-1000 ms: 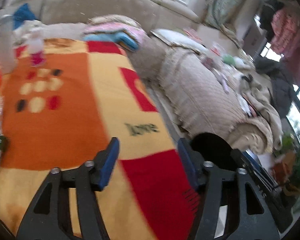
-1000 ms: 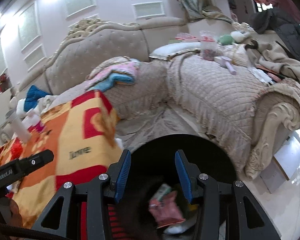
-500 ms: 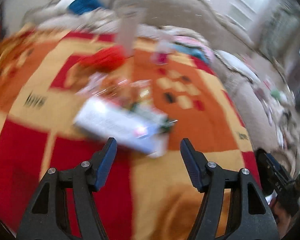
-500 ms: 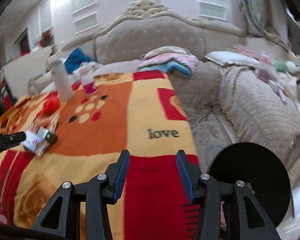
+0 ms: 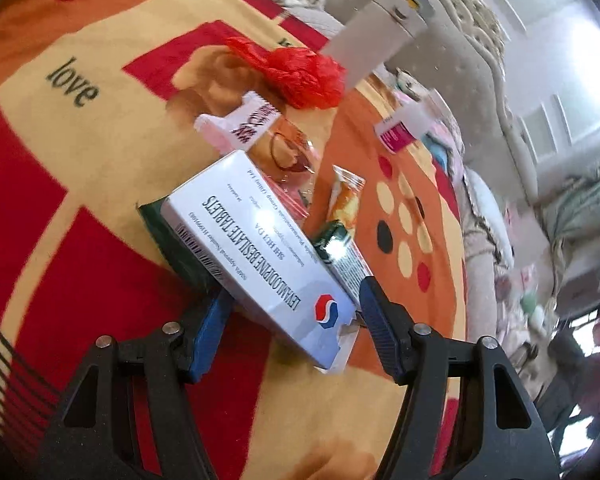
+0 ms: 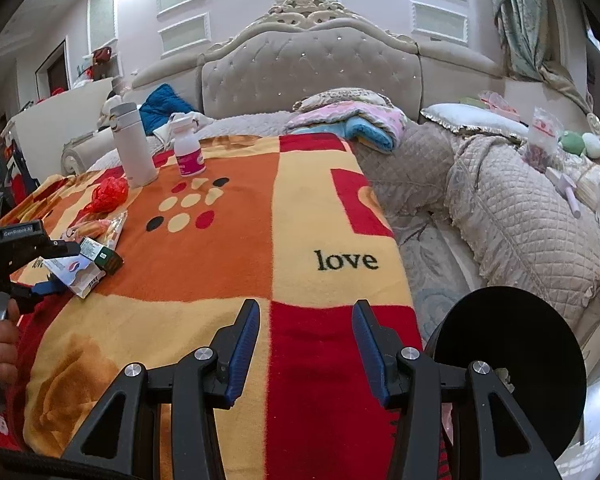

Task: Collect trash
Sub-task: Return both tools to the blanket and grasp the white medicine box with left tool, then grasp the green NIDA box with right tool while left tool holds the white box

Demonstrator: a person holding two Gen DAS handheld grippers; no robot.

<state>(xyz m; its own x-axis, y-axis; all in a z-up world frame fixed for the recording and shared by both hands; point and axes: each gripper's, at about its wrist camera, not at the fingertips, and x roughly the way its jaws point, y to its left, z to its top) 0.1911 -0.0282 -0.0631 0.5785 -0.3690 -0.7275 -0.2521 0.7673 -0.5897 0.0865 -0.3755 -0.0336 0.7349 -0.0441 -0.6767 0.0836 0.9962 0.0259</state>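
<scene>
Left tongs [image 5: 296,312] spread apart, blue pads on either side of the near end of a white cardboard tablet box with a dark green side [image 5: 256,256], not clamped; contact with the box hard to judge. Box lying flat on an orange, red and yellow fleece blanket printed with "love" [image 5: 72,184], atop a small heap of litter: a pink-and-white wrapper [image 5: 236,124], a clear plastic snack bag [image 5: 288,156], an orange sachet [image 5: 346,200] and a small green carton [image 5: 340,256] just beside it. Crumpled red plastic bag [image 5: 300,70] a little beyond the heap, close to a white insulated bottle [image 6: 134,146] and a white jar with a magenta label [image 6: 189,152]. Right tongs [image 6: 305,344] also apart and gripping nothing, hovering over the blanket's near edge, well apart from the heap, beside a round black bin [image 6: 512,356] at lower right.
</scene>
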